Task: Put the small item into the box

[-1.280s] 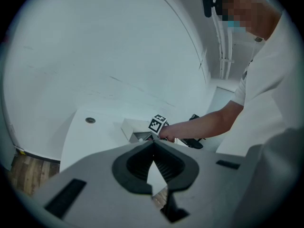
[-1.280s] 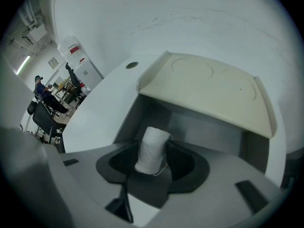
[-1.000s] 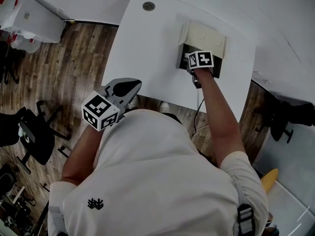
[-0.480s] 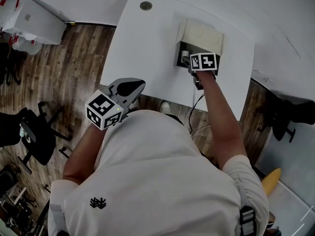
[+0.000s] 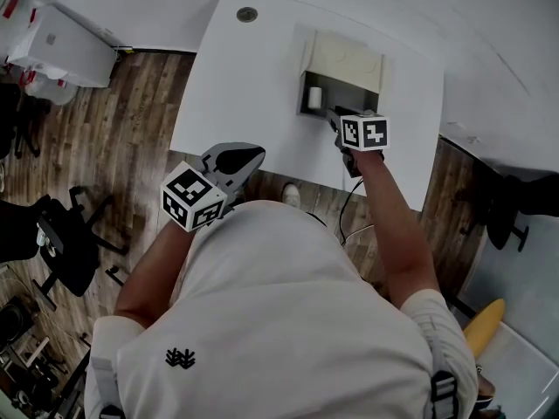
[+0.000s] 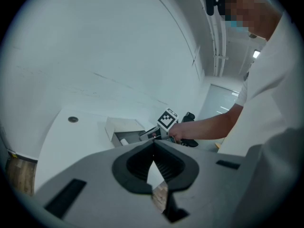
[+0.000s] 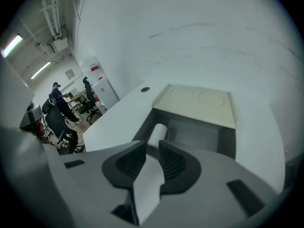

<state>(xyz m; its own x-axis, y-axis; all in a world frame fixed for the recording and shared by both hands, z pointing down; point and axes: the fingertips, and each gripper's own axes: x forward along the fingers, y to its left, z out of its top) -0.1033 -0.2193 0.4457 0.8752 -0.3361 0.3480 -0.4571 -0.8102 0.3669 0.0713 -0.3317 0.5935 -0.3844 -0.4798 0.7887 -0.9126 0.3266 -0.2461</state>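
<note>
The small item (image 5: 314, 98), a white cylinder, lies inside the dark open box (image 5: 346, 94) at its left end; the cream lid (image 5: 343, 58) is folded back behind it. My right gripper (image 5: 333, 113) hovers just in front of the box, and its jaws are closing with nothing between them. In the right gripper view the item (image 7: 157, 131) lies loose just beyond the jaw tips (image 7: 152, 144). My left gripper (image 5: 253, 154) is held off the table's near edge, close to the body, jaws shut and empty; its view shows the box (image 6: 124, 126) and the right gripper (image 6: 151, 134).
The box stands on a white table (image 5: 244, 77) with a round grommet (image 5: 247, 14) at its far left. A cable (image 5: 349, 208) hangs below the near edge. On the wooden floor at the left stand a black chair (image 5: 52, 234) and a white cabinet (image 5: 52, 33).
The right gripper has drawn back out of the box toward the body, leaving the white item lying inside. The left gripper has hardly moved.
</note>
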